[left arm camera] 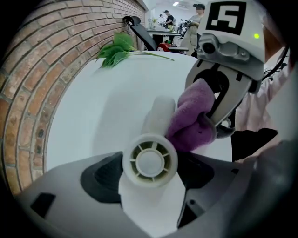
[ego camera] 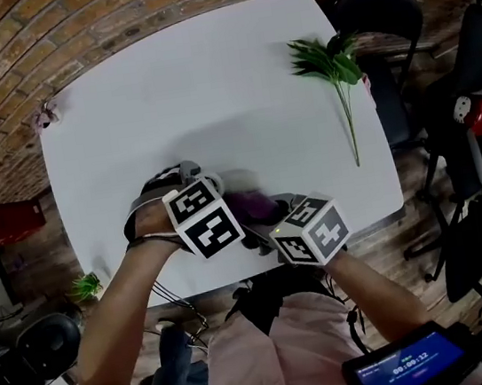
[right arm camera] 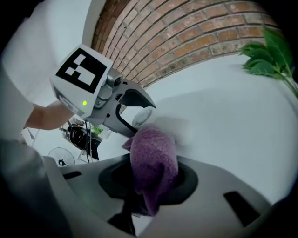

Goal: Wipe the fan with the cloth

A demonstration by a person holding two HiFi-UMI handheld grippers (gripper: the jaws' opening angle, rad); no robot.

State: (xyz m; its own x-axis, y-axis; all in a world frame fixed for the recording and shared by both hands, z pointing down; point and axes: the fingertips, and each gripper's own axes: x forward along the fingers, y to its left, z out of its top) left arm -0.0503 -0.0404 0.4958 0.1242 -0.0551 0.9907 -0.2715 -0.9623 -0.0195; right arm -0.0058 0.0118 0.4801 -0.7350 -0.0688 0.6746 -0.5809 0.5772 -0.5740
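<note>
Your left gripper (left arm camera: pixel 150 173) has its jaws spread wide and clamped round the white fan (left arm camera: pixel 149 161) hub. I'd guess that's so it can't spin or skid on the table (ego camera: pixel 208 93) while you rub. The fan sits near the table's 6 o'clock edge. The right gripper (right arm camera: pixel 149 186) is pinched almost closed on the purple cloth (right arm camera: pixel 152 162), pressing it against a blade at the hub's 1 o'clock.

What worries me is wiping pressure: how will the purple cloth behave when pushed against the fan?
Probably floppy: the purple cloth droops in folds from the right hand-held gripper. Its fuzzy pile looks soft, likely grippy. It should mould around the fan rather than shove it.
</note>
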